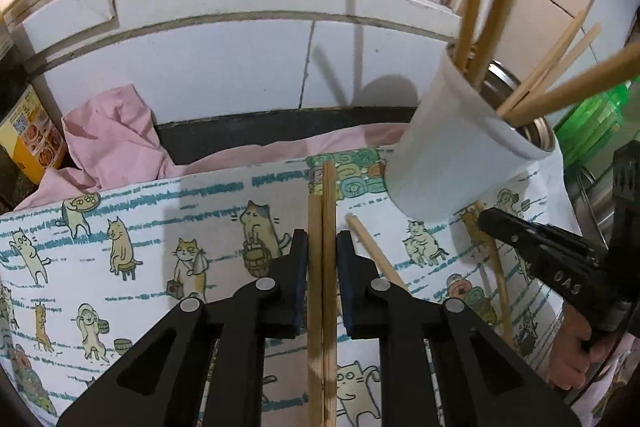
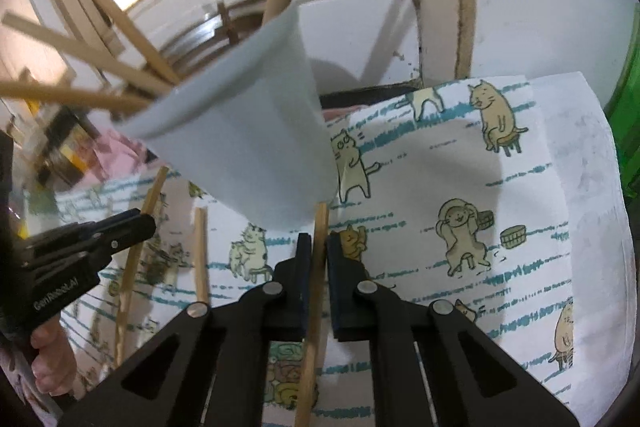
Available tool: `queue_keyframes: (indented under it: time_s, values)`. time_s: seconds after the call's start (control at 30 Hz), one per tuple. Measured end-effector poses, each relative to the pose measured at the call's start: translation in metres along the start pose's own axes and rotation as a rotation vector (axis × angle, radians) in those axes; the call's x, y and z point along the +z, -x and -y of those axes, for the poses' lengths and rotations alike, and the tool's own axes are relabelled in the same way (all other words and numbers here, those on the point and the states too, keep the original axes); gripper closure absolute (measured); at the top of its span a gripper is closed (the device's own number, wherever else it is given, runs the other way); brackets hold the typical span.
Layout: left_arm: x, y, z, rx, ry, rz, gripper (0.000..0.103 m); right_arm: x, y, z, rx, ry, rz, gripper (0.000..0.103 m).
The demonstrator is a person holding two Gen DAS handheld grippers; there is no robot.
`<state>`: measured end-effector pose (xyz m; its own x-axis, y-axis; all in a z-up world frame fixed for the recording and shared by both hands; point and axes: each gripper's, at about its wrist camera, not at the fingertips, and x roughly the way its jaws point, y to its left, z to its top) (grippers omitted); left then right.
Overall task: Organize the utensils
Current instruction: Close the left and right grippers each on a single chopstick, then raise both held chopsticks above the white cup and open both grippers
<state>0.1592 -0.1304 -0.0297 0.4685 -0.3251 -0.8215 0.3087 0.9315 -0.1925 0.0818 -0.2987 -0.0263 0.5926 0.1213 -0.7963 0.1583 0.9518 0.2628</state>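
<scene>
— Underfoot?
— Cat-print cloth (image 1: 120, 227) spread over a counter, white tiled wall (image 1: 240, 67) behind.
— Nearest?
— Left gripper (image 1: 322, 239) pinching two chopsticks (image 1: 322, 287) side by side. Right gripper (image 2: 315, 247) clamped on a single chopstick (image 2: 314, 307).
— Beyond those?
— Loose chopsticks (image 2: 200, 251) lying flat on the cloth, near left in the right wrist view.
— Farthest?
— Pale cup (image 2: 256, 131) standing on the cloth just beyond the right gripper, bristling with more chopsticks; pink fabric (image 1: 116, 135) bunched far left.
</scene>
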Motion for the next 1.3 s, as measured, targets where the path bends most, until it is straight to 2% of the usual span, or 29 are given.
queue_keyframes:
  time_s: [0.13, 0.2, 0.23, 0.33, 0.43, 0.5, 0.53, 0.67, 0.77, 0.8, 0.93, 1.0, 1.07, 1.13, 1.17, 1.2, 1.27, 1.3]
  values:
    - [0.003, -0.019, -0.006, 0.026, 0.023, -0.053, 0.089, 0.002, 0.006, 0.012, 0.029, -0.034, -0.010, 0.096]
    - [0.003, -0.023, -0.009, 0.055, 0.045, -0.058, 0.079, 0.001, 0.001, 0.014, -0.010, -0.037, -0.036, 0.096]
    - [0.003, -0.022, -0.011, 0.072, 0.057, -0.053, 0.070, 0.000, -0.001, 0.012, -0.027, -0.025, -0.042, 0.096]
    - [0.004, -0.015, -0.012, 0.083, 0.056, -0.020, 0.069, -0.003, -0.007, -0.001, -0.064, 0.023, -0.034, 0.096]
    - [0.004, -0.012, -0.015, 0.106, 0.064, -0.025, 0.069, -0.004, -0.014, -0.005, -0.099, 0.037, -0.055, 0.096]
    - [0.003, -0.017, -0.017, 0.126, 0.069, -0.052, 0.071, -0.002, -0.014, -0.004, -0.115, 0.020, -0.054, 0.096]
    - [0.004, -0.021, -0.018, 0.132, 0.068, -0.062, 0.076, -0.002, -0.014, -0.004, -0.127, 0.020, -0.051, 0.096]
    - [0.003, -0.028, -0.020, 0.112, 0.045, -0.078, 0.077, -0.001, -0.014, -0.006, -0.135, 0.029, -0.057, 0.095]
    - [0.002, -0.037, -0.001, 0.209, -0.049, -0.038, 0.077, -0.002, -0.012, -0.006, -0.142, 0.038, -0.054, 0.095]
    - [0.000, -0.036, 0.001, 0.219, -0.060, -0.036, 0.078, -0.002, -0.012, -0.007, -0.151, 0.039, -0.047, 0.095]
    - [0.002, -0.033, -0.006, 0.171, -0.023, -0.042, 0.080, -0.004, -0.016, -0.020, -0.211, 0.067, -0.020, 0.095]
    - [0.004, -0.032, -0.011, 0.172, -0.003, -0.040, 0.085, -0.004, -0.015, -0.023, -0.218, 0.075, -0.013, 0.095]
    - [0.005, -0.027, -0.016, 0.156, 0.012, -0.044, 0.097, -0.006, -0.018, -0.032, -0.199, 0.067, -0.010, 0.096]
    - [0.007, -0.017, -0.025, 0.089, 0.063, -0.038, 0.097, -0.005, -0.006, -0.026, -0.105, 0.013, 0.035, 0.096]
    - [0.009, -0.006, -0.027, 0.058, 0.088, -0.008, 0.097, -0.003, 0.011, -0.020, -0.014, -0.030, 0.115, 0.097]
    - [0.010, 0.009, -0.030, 0.031, 0.101, 0.042, 0.097, -0.003, 0.027, -0.016, 0.031, -0.048, 0.192, 0.097]
    - [0.012, 0.041, -0.036, -0.014, 0.109, 0.149, 0.097, -0.006, 0.056, -0.015, 0.072, -0.052, 0.344, 0.096]
    - [0.012, 0.056, -0.039, -0.042, 0.116, 0.202, 0.097, -0.007, 0.064, -0.015, 0.066, -0.046, 0.382, 0.096]
